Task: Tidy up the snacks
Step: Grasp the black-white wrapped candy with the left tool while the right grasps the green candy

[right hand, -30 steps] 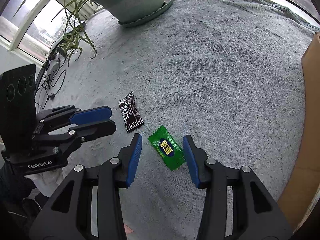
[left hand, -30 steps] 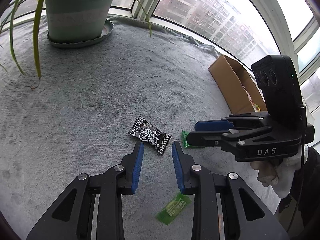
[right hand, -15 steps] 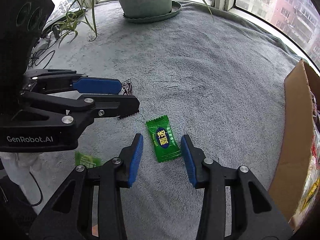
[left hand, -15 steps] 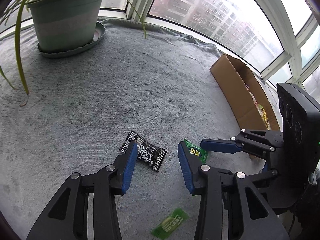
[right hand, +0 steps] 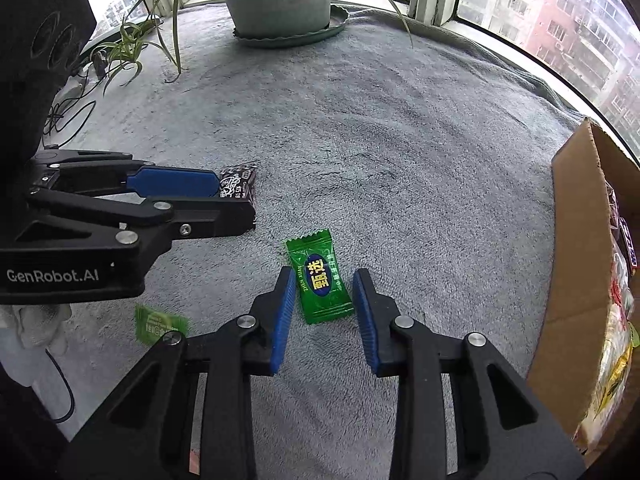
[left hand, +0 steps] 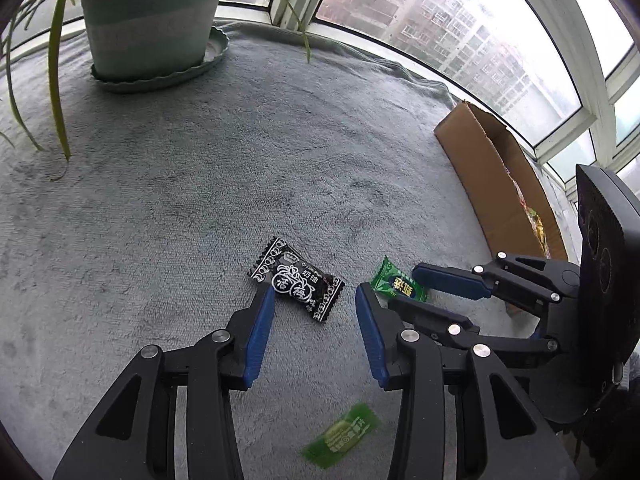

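The green candy (right hand: 320, 282), lying on the grey blanket (right hand: 400, 140) between the closing, not-yet-touching pads of the right gripper (right hand: 322, 286), is judged light, crinkly and slippery, best pinched across its padded middle.

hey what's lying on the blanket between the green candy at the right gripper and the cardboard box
Nothing: in the right wrist view only bare grey blanket lies between the green candy and the cardboard box.

I see open grey fleece blanket (right hand: 400, 128) ahead; brown cardboard box (right hand: 580, 240) walls the right, probably impassable.
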{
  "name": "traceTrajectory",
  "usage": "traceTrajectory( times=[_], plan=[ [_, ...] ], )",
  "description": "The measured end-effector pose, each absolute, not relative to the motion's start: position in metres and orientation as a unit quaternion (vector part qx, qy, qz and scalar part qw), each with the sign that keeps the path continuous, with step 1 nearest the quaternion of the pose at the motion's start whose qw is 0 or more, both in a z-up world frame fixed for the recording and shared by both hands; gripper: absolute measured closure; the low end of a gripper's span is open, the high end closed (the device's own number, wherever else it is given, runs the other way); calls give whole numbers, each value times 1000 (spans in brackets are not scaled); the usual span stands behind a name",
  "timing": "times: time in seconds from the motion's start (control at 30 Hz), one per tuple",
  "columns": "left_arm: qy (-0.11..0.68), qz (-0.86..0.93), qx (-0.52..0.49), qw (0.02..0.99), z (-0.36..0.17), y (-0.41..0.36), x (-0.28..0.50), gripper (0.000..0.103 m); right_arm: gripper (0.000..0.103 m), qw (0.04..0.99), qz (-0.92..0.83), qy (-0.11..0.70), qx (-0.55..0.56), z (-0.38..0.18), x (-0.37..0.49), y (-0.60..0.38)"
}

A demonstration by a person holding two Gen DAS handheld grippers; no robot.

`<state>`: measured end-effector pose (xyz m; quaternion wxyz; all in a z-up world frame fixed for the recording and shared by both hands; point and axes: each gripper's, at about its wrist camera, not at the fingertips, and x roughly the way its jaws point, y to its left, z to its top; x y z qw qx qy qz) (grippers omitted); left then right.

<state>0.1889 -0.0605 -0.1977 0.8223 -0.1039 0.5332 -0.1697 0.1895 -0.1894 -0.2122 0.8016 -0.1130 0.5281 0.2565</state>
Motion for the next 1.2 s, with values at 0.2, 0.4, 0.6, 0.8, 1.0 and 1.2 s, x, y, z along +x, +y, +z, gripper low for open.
traceTrajectory(
  times=[0.2,0.4,0.6,0.8,1.0,1.2],
  plan=[
    [526,-175,-64,830,-194,-81,197,63,76,804,252,527,-114,-212,190,-191],
    [519,-176,-5,837,-200,-91,190,73,79,803,252,527,-114,-212,191,-193],
    [508,-172,39,843,-200,-94,183,81,81,806,251,526,-105,-210,190,-196],
    [502,-168,17,848,-194,-89,181,81,81,817,244,515,-86,-197,188,-209],
    [482,-171,11,859,-173,-89,181,81,81,836,234,493,-62,-173,188,-228],
    [452,-192,7,871,-142,-106,182,81,81,858,214,465,-48,-144,189,-256]
  ],
)
